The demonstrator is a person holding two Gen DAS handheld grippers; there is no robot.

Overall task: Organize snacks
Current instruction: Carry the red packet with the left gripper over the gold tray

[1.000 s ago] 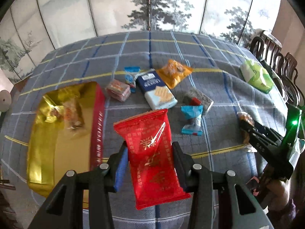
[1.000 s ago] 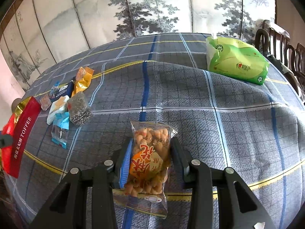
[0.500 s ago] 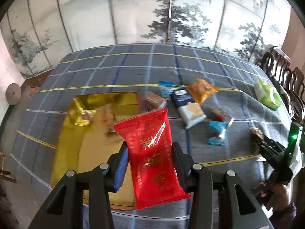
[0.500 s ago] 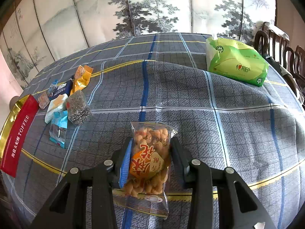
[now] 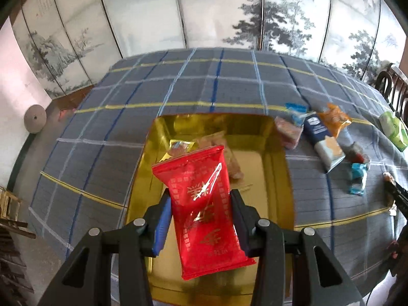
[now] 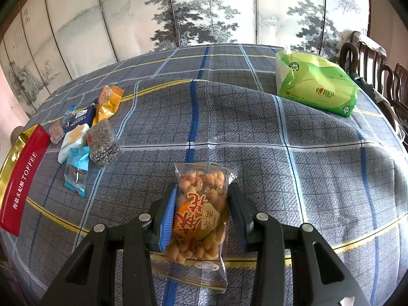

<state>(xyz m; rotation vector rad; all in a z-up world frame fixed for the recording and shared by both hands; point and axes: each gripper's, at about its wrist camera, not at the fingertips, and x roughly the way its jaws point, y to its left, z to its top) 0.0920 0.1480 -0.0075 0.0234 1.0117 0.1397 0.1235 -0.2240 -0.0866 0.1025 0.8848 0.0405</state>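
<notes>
My left gripper (image 5: 201,211) is shut on a red snack packet (image 5: 204,204) and holds it above the open gold tin (image 5: 278,178), which holds a few wrapped snacks (image 5: 178,146). My right gripper (image 6: 201,204) is shut on a clear bag of fried peanut snacks (image 6: 201,211) that rests on the plaid tablecloth. The tin's red side, marked TOFFEE (image 6: 23,176), shows at the left in the right wrist view. Loose snacks lie right of the tin: an orange pack (image 5: 334,121), a navy cracker pack (image 5: 323,140), a blue candy packet (image 5: 358,178).
A green tissue pack (image 6: 316,86) lies at the table's far right. Dark wooden chairs (image 6: 377,66) stand beyond the right edge. A painted folding screen stands behind the round table. A grey seed bar (image 6: 103,145) and a light blue packet (image 6: 76,170) lie between the tin and my right gripper.
My left gripper has swung left with the red packet, from over the tablecloth beside the tin to over the tin's inside. The right gripper has stayed still.
</notes>
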